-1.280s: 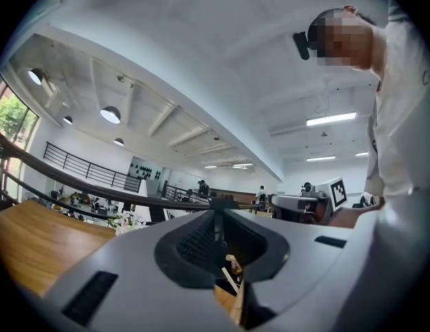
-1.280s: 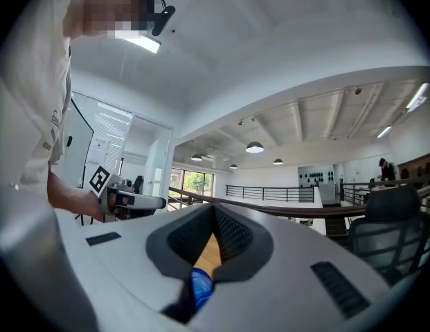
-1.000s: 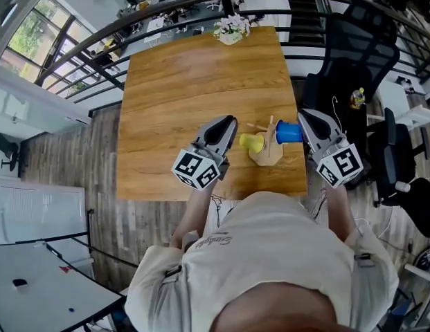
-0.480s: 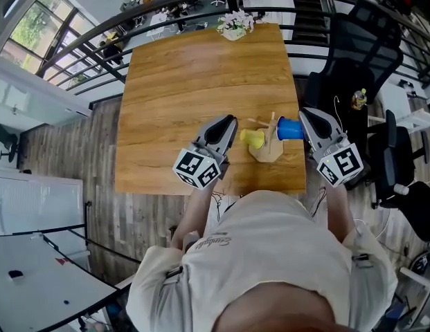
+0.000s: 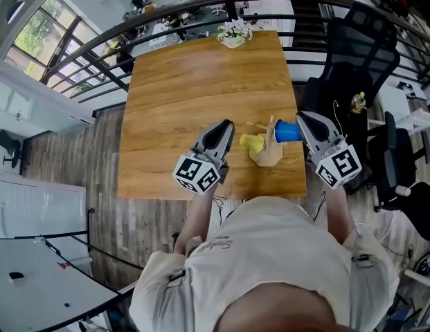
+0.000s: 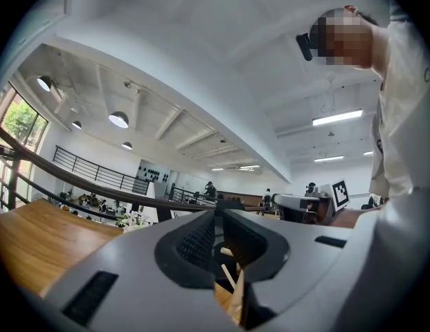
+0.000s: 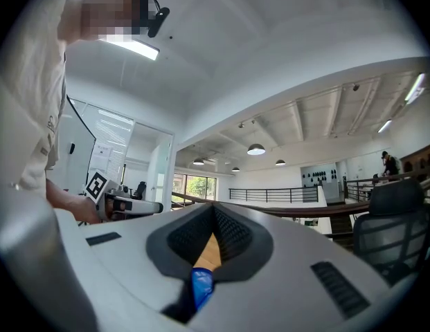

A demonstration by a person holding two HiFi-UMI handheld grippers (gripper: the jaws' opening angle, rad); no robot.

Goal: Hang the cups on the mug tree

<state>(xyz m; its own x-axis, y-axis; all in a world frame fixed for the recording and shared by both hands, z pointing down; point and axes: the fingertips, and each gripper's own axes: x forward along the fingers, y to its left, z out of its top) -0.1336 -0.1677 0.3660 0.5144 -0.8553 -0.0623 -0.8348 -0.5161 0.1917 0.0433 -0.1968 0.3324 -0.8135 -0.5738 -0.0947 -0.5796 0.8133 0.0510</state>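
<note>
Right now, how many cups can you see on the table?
2. A small yellow cup hangs on the left of the wooden mug tree, a blue cup on its right, near the right gripper. None looks hidden.

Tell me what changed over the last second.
Nothing visibly changed. The yellow cup and blue cup hang on the mug tree as before; the left gripper and right gripper stay shut beside it.
</note>
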